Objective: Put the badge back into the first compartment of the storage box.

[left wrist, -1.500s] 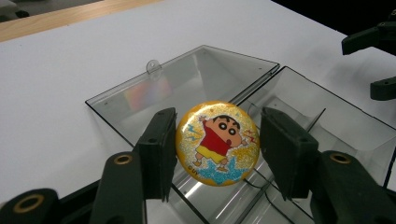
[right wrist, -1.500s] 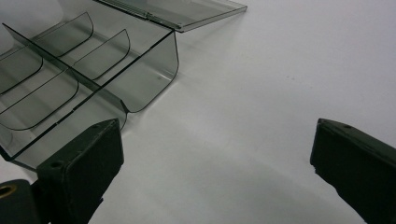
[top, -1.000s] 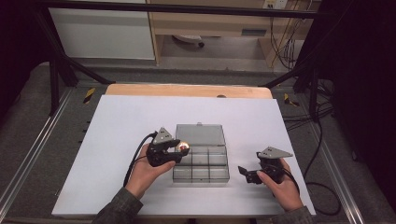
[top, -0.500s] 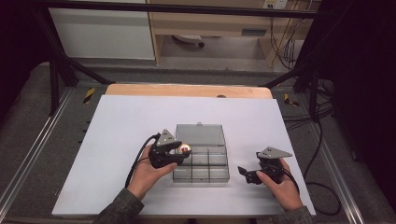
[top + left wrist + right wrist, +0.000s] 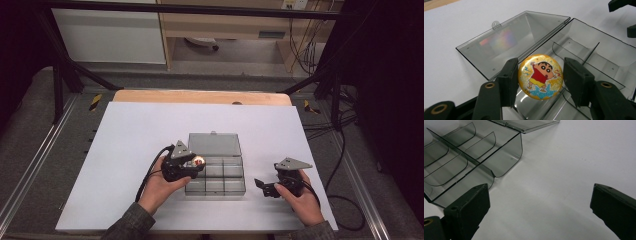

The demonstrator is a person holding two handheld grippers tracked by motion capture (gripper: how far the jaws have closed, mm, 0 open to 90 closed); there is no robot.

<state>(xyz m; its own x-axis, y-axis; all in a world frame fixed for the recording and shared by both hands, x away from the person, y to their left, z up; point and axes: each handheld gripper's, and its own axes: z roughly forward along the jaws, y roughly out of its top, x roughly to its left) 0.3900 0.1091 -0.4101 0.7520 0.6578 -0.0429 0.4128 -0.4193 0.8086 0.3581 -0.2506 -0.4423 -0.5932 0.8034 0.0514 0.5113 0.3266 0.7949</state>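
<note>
The compartment box (image 5: 216, 176) lies on the white sheet (image 5: 130, 140), near the sheet's front edge and slightly right of its centre. Its lid (image 5: 214, 144) is folded open and lies flat on the sheet directly behind the box. Dividers split the box into rows of compartments.

The left gripper (image 5: 192, 167) is at the box's left side, over the left rear compartment. A round cartoon badge (image 5: 540, 76) sits between its jaws, above that compartment.

The right gripper (image 5: 264, 186) is to the right of the box, near its front right corner, apart from it, above bare sheet.

A wooden tabletop (image 5: 200, 96) extends behind the sheet's rear edge.
</note>
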